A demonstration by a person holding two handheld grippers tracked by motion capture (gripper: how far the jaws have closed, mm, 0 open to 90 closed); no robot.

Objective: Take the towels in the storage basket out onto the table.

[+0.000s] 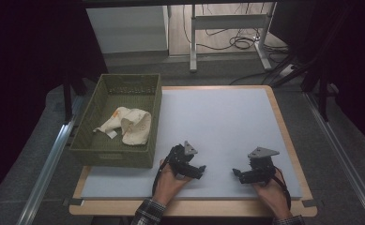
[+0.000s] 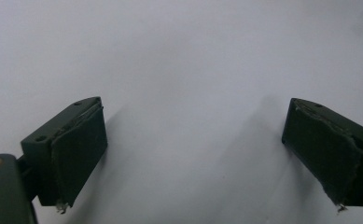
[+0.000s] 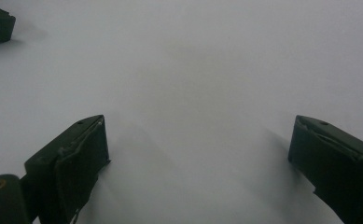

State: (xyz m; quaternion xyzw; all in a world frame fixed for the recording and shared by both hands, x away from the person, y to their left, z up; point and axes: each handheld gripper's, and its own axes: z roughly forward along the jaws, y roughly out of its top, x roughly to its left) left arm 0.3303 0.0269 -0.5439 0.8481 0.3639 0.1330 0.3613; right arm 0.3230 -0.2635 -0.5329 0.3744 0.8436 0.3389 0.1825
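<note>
Left gripper (image 1: 200,171) low over the white mat (image 1: 217,122), just off the basket's (image 1: 119,150) near right corner, jaws spread wide with nothing between them; in the left gripper view (image 2: 193,154) bare mat between the pads. Right gripper (image 1: 237,174) further from the basket along the mat's near edge, well apart from the left one, jaws likewise wide and holding nothing; in the right gripper view (image 3: 198,168) bare mat between its pads, with a tip of the other gripper at the top left corner. Each gripper held in a hand coming in from the near edge. Cloth (image 1: 126,124), cream and crumpled, inside the basket, lying on its floor toward the right wall. Basket on the mat's left edge, olive green, open-topped.
</note>
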